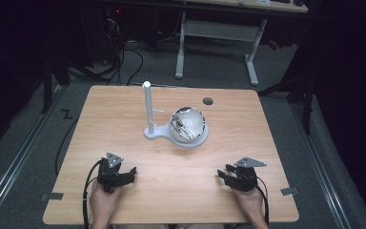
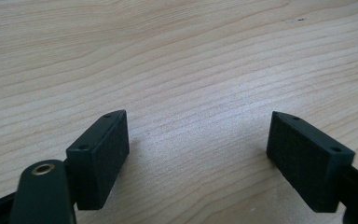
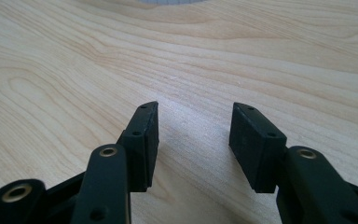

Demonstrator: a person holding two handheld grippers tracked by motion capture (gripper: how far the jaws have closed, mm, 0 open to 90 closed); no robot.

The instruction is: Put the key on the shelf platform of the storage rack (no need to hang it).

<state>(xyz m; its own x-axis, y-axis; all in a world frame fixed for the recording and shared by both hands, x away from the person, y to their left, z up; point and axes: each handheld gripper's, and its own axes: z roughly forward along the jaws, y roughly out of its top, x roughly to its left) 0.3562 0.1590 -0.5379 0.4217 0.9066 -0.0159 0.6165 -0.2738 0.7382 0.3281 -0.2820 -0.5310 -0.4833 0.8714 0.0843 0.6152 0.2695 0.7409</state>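
Observation:
A white stand (image 1: 158, 131) with a tall upright post (image 1: 148, 106) sits at the middle of the wooden table (image 1: 124, 105). A shiny metal bowl (image 1: 188, 124) rests on the stand's round base, right of the post. My left gripper (image 1: 132, 172) lies near the front left of the table, held by a hand, its jaws wide apart over bare wood (image 2: 198, 135). My right gripper (image 1: 221, 174) lies near the front right, also open with nothing between its pads (image 3: 193, 126). Both point inward, well short of the stand.
A small dark round hole (image 1: 208, 101) marks the table behind the bowl. Beyond the far edge stands a white-legged desk frame (image 1: 217, 36) with cables on the grey floor. Grey tape tabs (image 1: 289, 191) sit at the front corners.

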